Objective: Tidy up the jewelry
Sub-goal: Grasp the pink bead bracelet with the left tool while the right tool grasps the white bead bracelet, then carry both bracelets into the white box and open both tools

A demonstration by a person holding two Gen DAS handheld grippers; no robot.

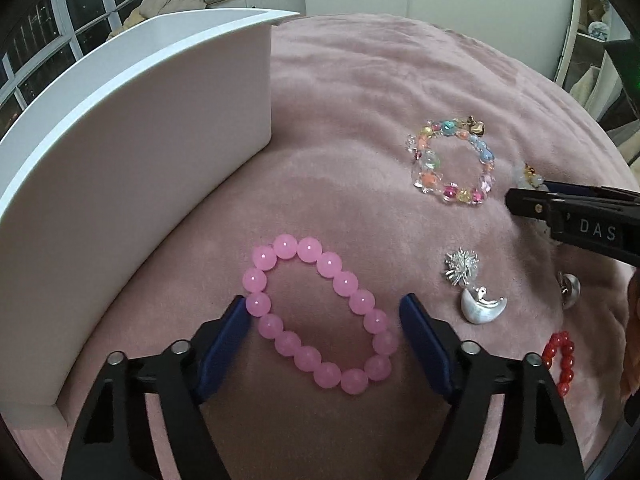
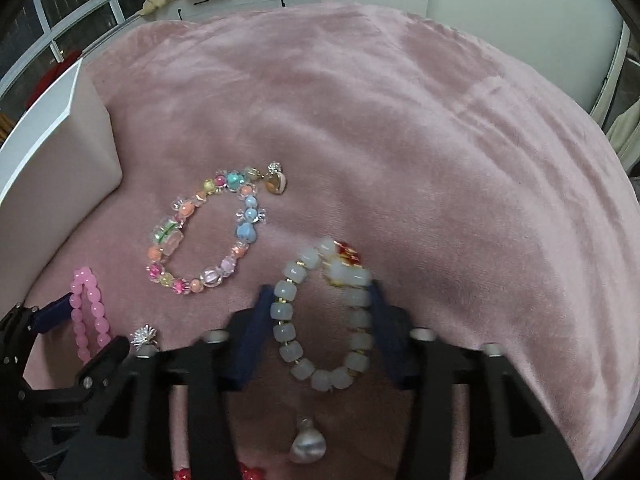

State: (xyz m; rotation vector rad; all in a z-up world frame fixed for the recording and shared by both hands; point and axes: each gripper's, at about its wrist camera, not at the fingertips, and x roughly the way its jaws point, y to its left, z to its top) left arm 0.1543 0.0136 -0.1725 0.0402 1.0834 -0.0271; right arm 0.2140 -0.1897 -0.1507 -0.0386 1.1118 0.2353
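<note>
A pink bead bracelet (image 1: pixel 320 316) lies on the pink velvet cloth (image 1: pixel 360 100). My left gripper (image 1: pixel 326 312) is open with a blue finger on each side of it. A white bead bracelet (image 2: pixel 324 316) with a red charm lies between the fingers of my right gripper (image 2: pixel 318 300), which is open around it. A multicolour bead bracelet (image 1: pixel 452 160) lies further out and also shows in the right wrist view (image 2: pixel 208 236). A white storage box (image 1: pixel 132 168) stands at the left.
A silver sparkle earring (image 1: pixel 462 268), a silver moon charm (image 1: pixel 482 306), a silver drop earring (image 1: pixel 570 288) and a red bead bracelet (image 1: pixel 560 360) lie at the right. The right gripper's black body (image 1: pixel 576 220) shows at the right edge. Windows and furniture stand behind.
</note>
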